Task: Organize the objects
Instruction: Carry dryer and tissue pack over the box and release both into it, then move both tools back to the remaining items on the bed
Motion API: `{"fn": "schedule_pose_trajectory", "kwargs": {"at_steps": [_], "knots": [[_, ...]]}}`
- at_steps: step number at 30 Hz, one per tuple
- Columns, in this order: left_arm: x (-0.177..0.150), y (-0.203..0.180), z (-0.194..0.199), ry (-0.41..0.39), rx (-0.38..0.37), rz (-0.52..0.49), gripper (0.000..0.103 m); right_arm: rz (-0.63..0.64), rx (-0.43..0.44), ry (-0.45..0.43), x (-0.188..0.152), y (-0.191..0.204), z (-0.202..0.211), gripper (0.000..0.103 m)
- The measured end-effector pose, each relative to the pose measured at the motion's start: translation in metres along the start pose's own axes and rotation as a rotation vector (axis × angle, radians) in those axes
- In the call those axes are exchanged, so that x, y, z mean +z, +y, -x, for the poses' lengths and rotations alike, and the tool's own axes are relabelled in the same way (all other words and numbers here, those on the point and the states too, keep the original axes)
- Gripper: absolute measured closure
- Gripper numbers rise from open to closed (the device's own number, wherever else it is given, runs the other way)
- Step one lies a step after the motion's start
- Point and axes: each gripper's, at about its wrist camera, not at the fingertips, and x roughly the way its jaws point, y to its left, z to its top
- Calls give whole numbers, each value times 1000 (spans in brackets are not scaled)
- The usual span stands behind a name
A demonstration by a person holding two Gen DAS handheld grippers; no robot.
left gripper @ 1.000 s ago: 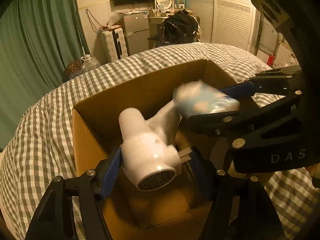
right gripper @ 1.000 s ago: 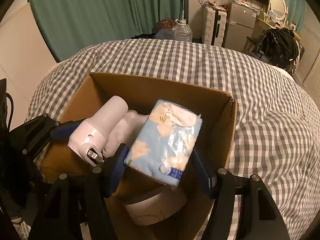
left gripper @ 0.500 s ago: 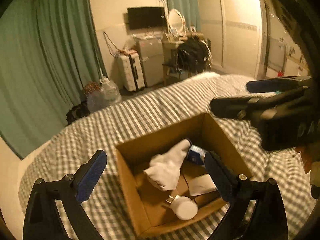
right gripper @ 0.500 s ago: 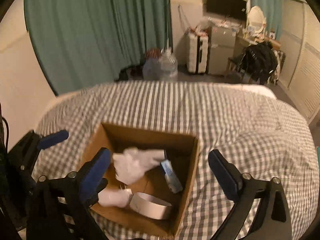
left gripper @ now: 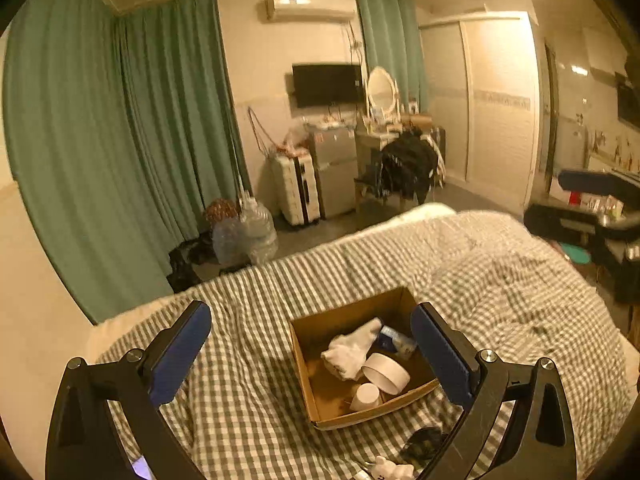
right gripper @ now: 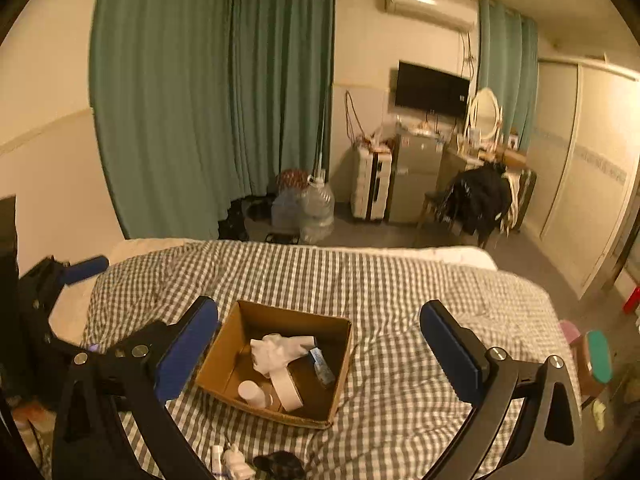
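Two grippers hang above the bed (left gripper: pixel 500 280), the left gripper (left gripper: pixel 312 354) and right gripper (right gripper: pixel 320 344) both with jaws spread wide and holding nothing. Between them sits the open cardboard box (right gripper: pixel 224 360) on the checked duvet, holding a white cloth (right gripper: pixel 272 350), a blue tissue pack (right gripper: pixel 322 366), a white roll (right gripper: pixel 286 390) and a white hair dryer (right gripper: pixel 252 392). Small white items (right gripper: pixel 236 462) and a dark object (right gripper: pixel 280 464) lie on the duvet just in front of the box. Past the bed stand water jugs (right gripper: pixel 316 210) and a suitcase (right gripper: pixel 370 184).
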Motion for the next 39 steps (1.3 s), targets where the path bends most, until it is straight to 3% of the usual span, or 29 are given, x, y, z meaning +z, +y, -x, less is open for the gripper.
{"fn": "schedule_pose_trajectory", "kwargs": {"at_steps": [8, 16, 25, 30, 34, 39], "knots": [[-9, -2, 48, -60, 57, -35, 0, 104, 2, -35, -17, 17, 71, 1], [-47, -3, 34, 60, 37, 9, 0, 188, 50, 17, -54, 42, 76, 1], [-130, -19, -6, 185, 85, 40, 0, 217, 148, 144, -118, 47, 28, 1], [-187, -35, -51, 290, 119, 78, 0, 200, 173, 250, -159, 36, -20, 1], [-231, -48, -83, 388, 99, 137, 0, 201, 187, 329, -192, 29, -61, 1], [-271, -74, -107, 455, 96, 109, 0, 274, 231, 403, -226, 31, -104, 1]]}}
